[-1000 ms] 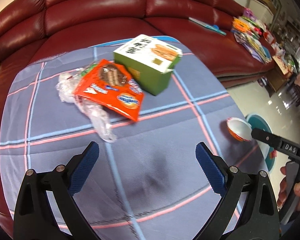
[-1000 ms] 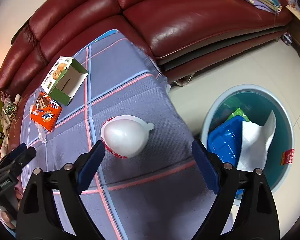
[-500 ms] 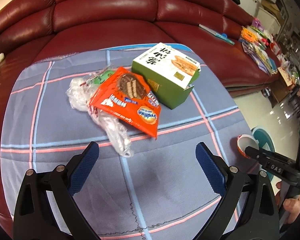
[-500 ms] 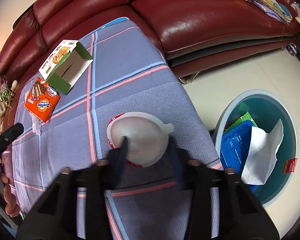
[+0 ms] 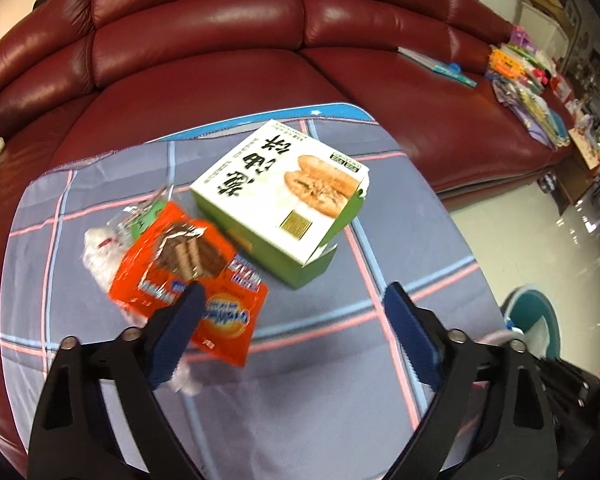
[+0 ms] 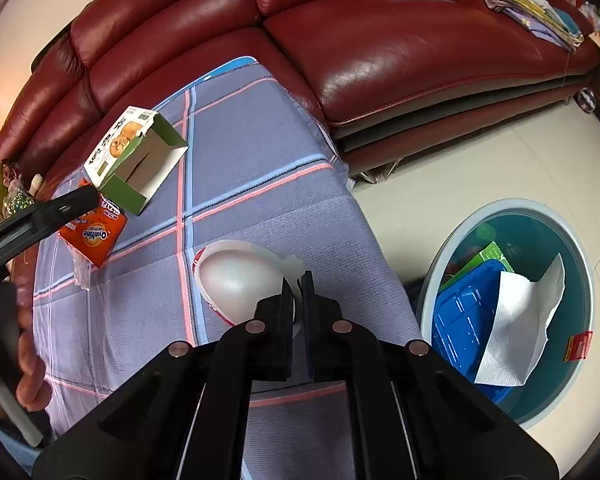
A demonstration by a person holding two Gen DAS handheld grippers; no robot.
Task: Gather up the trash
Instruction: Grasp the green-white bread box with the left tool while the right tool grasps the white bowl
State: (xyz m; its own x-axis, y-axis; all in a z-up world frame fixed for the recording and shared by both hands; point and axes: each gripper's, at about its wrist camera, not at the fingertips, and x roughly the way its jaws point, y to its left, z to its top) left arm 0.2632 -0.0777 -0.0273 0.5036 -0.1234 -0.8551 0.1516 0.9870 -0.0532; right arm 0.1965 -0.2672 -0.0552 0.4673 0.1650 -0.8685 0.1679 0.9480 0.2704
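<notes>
A white foam bowl (image 6: pixel 240 280) with a red rim lies tipped on the plaid tablecloth (image 6: pixel 260 208). My right gripper (image 6: pixel 296 292) is shut on the bowl's near rim. An orange Ovaltine snack packet (image 5: pixel 188 276) lies on clear plastic wrap (image 5: pixel 100 256), beside an open green and white food box (image 5: pixel 280 204). My left gripper (image 5: pixel 292 312) is open, its left finger over the packet's near edge. The packet (image 6: pixel 94 234) and box (image 6: pixel 136 160) also show in the right wrist view.
A teal bin (image 6: pixel 512 304) stands on the floor right of the table, holding a blue tray (image 6: pixel 464 316) and white paper (image 6: pixel 520 312). A red leather sofa (image 5: pixel 220 60) curves behind the table, with books and papers (image 5: pixel 528 88) on its right end.
My right gripper has closed on the bowl's rim. My left gripper has moved forward toward the orange packet and the box, staying open.
</notes>
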